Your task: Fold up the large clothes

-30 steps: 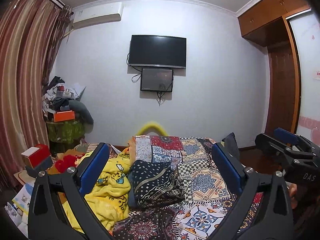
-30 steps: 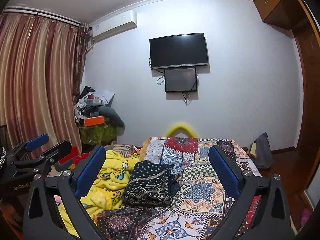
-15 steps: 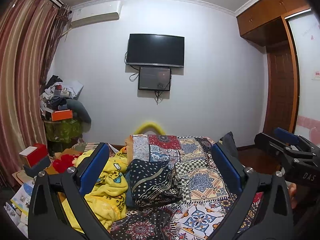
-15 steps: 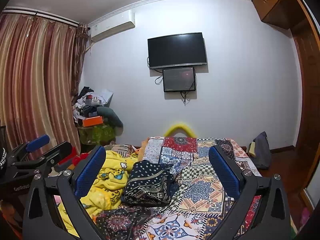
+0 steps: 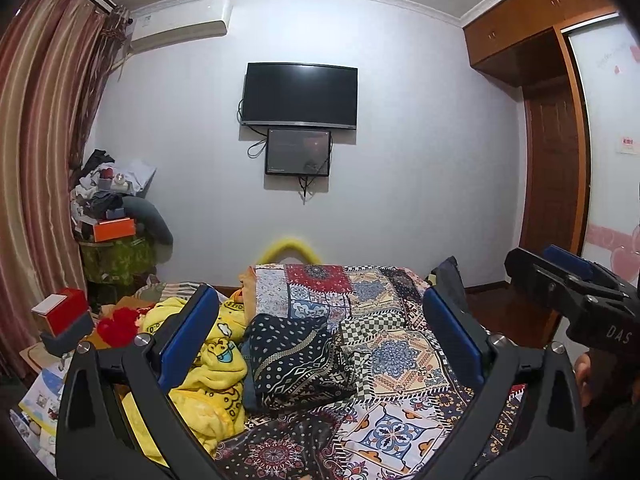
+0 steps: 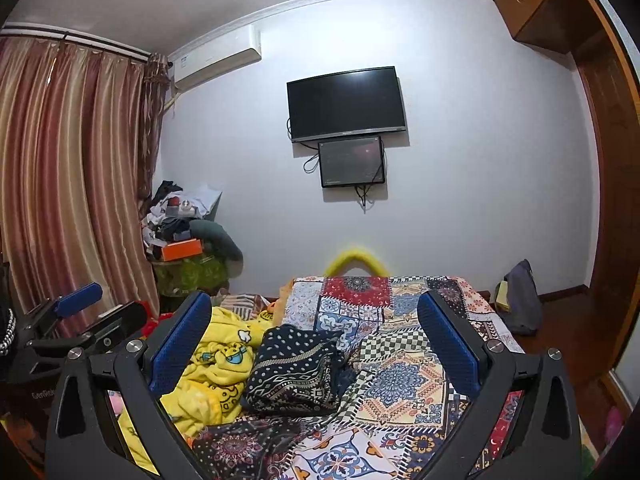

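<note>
Both hand-held grippers, left [image 5: 320, 340] and right [image 6: 316, 340], are hovering agape, empty; the soft, limp navy patterned garment [image 5: 296, 360] at frame centre is best pinched at a hem corner.

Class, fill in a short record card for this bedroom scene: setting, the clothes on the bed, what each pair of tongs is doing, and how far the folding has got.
setting: bed with patchwork bedspread, dark TV on the wall
garment 1: dark patterned garment, bunched, mid-bed
garment 2: yellow cartoon-print garment, crumpled, left of the dark one, touching it
left tongs: open, empty, above the bed
right tongs: open, empty, above the bed
folding: not begun; neither garment is spread flat
</note>
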`<state>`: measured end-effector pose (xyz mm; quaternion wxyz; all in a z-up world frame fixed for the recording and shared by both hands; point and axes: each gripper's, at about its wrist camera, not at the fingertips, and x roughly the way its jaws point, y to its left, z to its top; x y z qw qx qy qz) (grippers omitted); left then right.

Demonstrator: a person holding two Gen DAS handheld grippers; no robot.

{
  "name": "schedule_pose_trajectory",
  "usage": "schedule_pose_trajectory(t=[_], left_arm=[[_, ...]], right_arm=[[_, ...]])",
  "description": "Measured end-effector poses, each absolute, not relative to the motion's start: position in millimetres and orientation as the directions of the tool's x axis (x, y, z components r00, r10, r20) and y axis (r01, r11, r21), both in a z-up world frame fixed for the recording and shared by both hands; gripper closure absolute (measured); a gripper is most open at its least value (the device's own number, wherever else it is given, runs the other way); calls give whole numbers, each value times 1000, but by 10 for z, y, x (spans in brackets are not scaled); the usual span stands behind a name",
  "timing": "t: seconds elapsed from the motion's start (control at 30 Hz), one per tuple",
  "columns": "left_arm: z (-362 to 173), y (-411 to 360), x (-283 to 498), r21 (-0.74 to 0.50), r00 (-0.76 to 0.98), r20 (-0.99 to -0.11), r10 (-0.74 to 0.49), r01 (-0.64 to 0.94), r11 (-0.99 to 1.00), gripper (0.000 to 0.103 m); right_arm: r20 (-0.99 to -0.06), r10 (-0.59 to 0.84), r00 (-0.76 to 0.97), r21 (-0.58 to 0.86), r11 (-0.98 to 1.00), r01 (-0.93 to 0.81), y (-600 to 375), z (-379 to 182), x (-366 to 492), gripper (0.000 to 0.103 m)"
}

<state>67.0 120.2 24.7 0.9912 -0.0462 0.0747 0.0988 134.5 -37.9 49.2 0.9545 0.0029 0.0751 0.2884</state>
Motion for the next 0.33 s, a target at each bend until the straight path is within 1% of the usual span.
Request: schedule_pose_trajectory(t=[0.33], left_arm=[[228, 1205, 666, -73, 971, -163, 175, -189, 979, 1]], right_arm=[[-147, 547, 824, 53, 836, -546, -394, 472, 1359, 1]])
